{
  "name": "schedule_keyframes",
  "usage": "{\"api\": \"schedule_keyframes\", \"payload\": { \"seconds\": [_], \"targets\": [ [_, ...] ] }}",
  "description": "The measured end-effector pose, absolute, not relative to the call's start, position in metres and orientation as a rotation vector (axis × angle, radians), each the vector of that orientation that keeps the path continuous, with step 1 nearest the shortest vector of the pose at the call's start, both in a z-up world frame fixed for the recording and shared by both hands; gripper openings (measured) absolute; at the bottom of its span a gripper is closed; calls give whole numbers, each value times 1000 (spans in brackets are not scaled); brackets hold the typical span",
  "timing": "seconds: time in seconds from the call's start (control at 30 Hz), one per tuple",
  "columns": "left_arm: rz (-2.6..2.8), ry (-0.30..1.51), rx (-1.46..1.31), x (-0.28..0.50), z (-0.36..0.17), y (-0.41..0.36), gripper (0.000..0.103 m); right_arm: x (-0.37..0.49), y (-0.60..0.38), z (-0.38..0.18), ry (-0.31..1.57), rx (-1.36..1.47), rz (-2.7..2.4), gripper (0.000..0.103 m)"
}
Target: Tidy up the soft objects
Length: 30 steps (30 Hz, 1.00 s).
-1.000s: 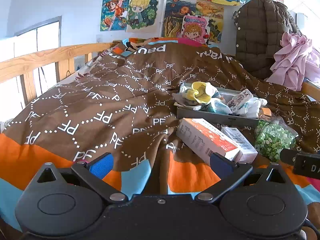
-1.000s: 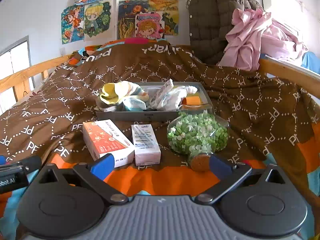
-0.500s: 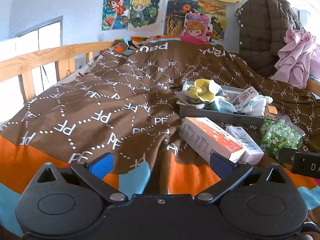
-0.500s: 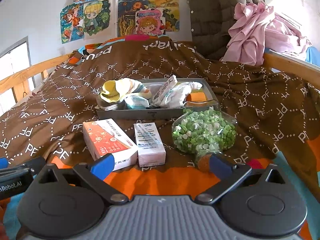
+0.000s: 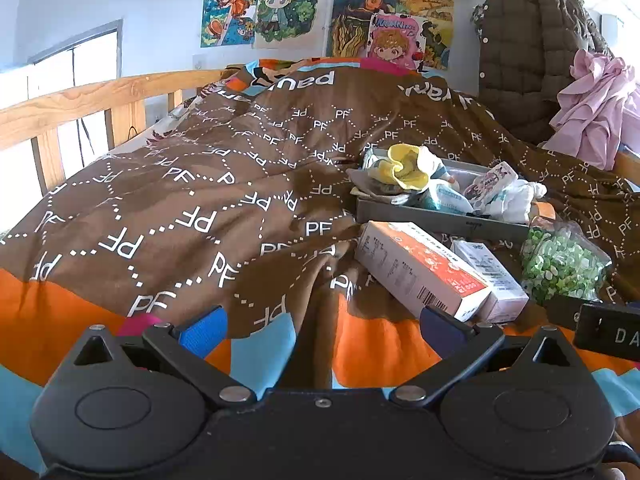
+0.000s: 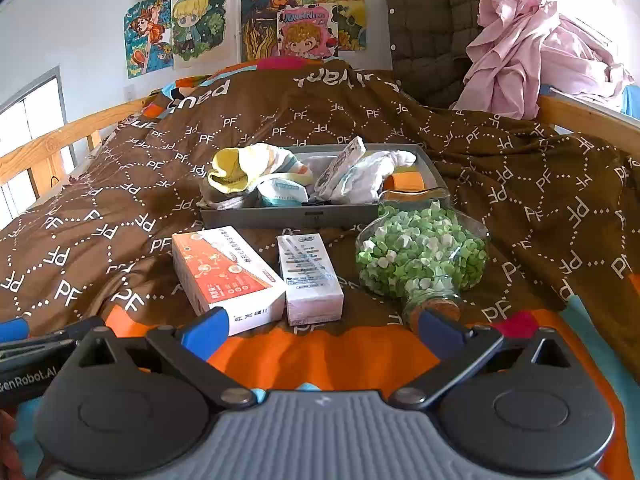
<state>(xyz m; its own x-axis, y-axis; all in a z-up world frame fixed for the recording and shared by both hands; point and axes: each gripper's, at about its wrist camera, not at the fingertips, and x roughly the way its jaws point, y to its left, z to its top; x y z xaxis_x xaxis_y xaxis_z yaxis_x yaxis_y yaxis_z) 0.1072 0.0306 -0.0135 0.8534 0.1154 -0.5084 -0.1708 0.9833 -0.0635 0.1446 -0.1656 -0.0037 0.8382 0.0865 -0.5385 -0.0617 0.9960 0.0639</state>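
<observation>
A grey tray [image 6: 280, 214] [image 5: 400, 210] lies on the bed, holding a yellow cloth [image 6: 230, 166] [image 5: 404, 168], a white cloth [image 6: 372, 170] [image 5: 516, 196], a pale blue packet [image 6: 280, 194] and an orange item [image 6: 406, 182]. In front of it lie an orange-and-white box [image 6: 220, 270] [image 5: 420, 270], a small white box [image 6: 310, 274] [image 5: 490, 272] and a glass jar of green bits [image 6: 420, 256] [image 5: 564, 260] on its side. My right gripper [image 6: 322, 330] is open just short of the boxes. My left gripper [image 5: 322, 330] is open over the blanket, left of them.
A brown, orange and blue blanket [image 5: 180, 208] covers the bed. A wooden rail [image 5: 80, 104] runs along the left and another [image 6: 588, 120] on the right. A quilted jacket [image 6: 432, 28] and pink clothes [image 6: 536, 52] hang at the back right.
Both grippers have moved forward a little toward the tray and boxes, which look slightly larger. Both stay open and nothing on the bed has shifted.
</observation>
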Motion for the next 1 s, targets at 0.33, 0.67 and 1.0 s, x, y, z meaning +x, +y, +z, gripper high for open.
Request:
{"api": "schedule_keyframes", "payload": {
  "seconds": [0.33,0.67,1.0],
  "targets": [
    [153,523,-113,106,-12,31,102,144,-166,-4,576,49,82,103],
    [152,521,-105,106,-12,30,102,144,-166,-4,579,49,87,103],
    [155,519,-103,106,-12,31,102,143,-164,-5,583,48,94,103]
  ]
}}
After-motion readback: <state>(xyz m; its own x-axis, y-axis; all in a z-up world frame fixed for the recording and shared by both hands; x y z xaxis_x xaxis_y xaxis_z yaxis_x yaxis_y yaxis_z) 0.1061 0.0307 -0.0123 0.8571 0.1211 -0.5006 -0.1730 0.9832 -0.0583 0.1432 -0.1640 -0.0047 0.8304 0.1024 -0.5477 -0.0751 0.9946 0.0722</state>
